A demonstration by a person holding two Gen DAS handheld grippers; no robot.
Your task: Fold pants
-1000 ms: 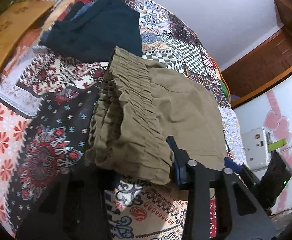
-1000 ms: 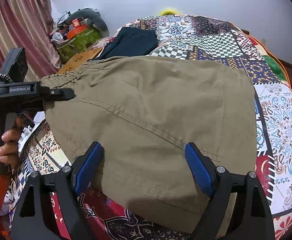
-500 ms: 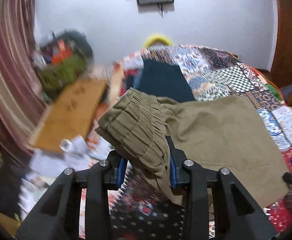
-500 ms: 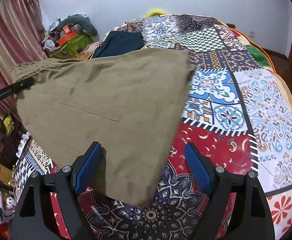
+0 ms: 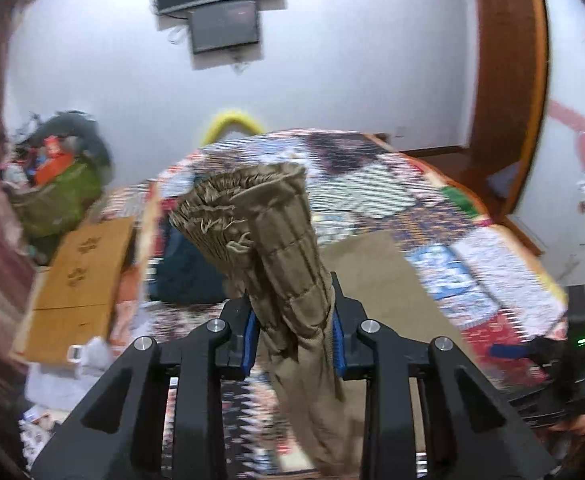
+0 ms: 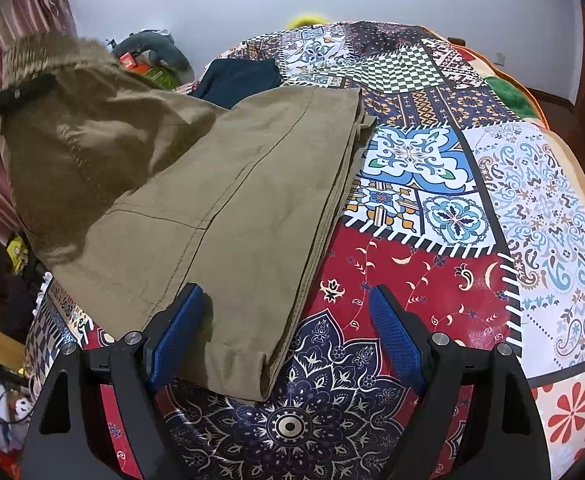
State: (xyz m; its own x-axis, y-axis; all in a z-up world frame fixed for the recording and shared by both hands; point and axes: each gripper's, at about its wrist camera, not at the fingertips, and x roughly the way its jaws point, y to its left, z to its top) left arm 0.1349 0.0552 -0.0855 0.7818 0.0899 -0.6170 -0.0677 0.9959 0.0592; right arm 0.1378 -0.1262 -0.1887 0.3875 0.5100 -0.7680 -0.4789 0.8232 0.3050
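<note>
Above the left side of the bed (image 6: 432, 240), my left gripper (image 5: 292, 334) pinches the gathered waistband (image 5: 252, 208) of the pants (image 6: 220, 208), its jaws closing tighter on the bunched elastic. A second ago that waistband lay flat on the quilt with the pants spread wide; now I have lifted it clear and rolled my wrist, so the cloth hangs from my grip in a rope and the far edge has swung in, narrowing the pants into one long strip. I judge this the start of carrying the waist over toward the hems. The pants run from the raised waistband at the left down to the hem (image 6: 244, 376) just in front of my right gripper (image 6: 284, 340). Its jaws stand wide, holding nothing, one pad over the hem.
</note>
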